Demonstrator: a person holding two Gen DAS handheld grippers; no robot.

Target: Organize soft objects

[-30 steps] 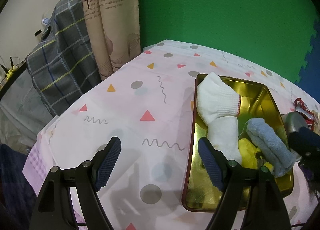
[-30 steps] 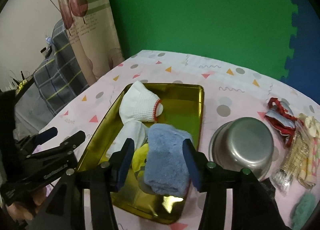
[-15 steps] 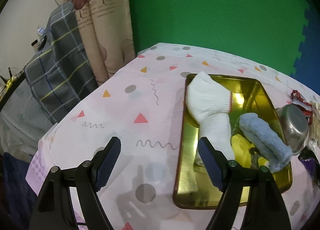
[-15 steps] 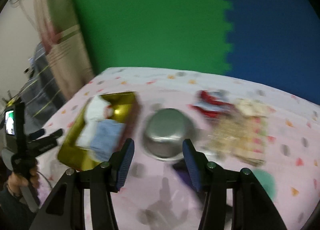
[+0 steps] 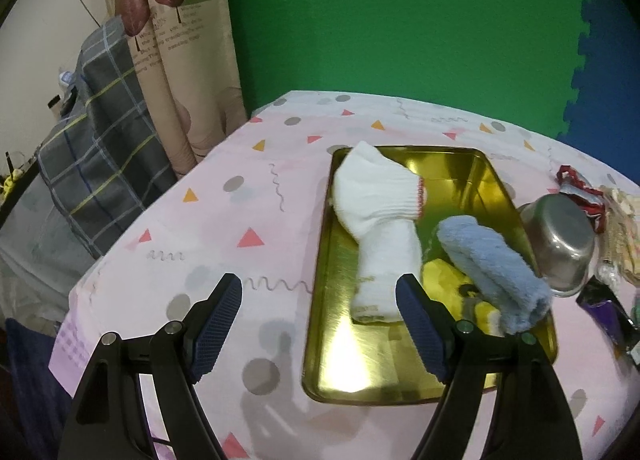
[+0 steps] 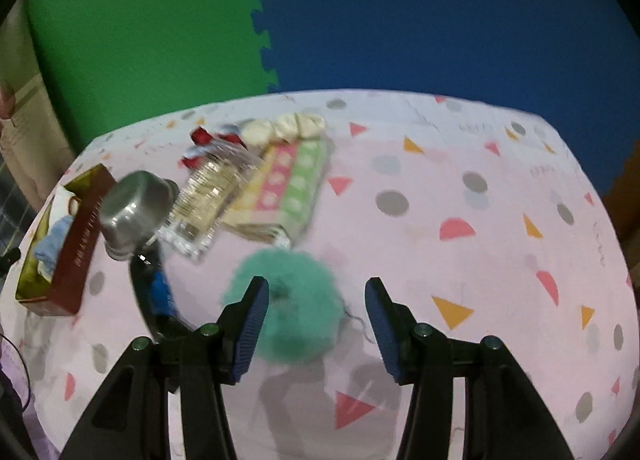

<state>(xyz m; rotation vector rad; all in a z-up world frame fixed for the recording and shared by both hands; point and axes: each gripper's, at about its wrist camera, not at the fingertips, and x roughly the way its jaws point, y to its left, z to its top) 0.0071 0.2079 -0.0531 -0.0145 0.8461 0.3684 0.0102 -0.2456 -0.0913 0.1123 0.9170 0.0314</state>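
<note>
Both grippers stood spread with nothing between their pads: the left gripper [image 5: 318, 318] hung over the near left part of the table [image 5: 256, 196], and the right gripper [image 6: 316, 320] hung over its near middle, just above a green fluffy puff [image 6: 292, 300].

Largest of the task's things, the gold tray [image 5: 472, 168] lay lengthwise toward the table's left side, shiny inside and dark red on its outer wall. Inside it, a white sock [image 5: 380, 200] with a thin red-stitched cuff lay along the tray's left half, folded over itself. A light blue fleecy cloth [image 5: 492, 268], rolled into a thick tube, lay across the tray's right half and reached its near right corner. Yellow soft fabric [image 5: 444, 280] sat partly under the blue roll, touching the sock's lower end.

The green puff, blurred and shaggy at its edges, lay on the tablecloth well apart from the tray. Between them stood an upturned steel bowl [image 6: 136, 204], just beside the tray's right wall, with a pile of wrapped packets [image 6: 260, 180] behind it.
</note>
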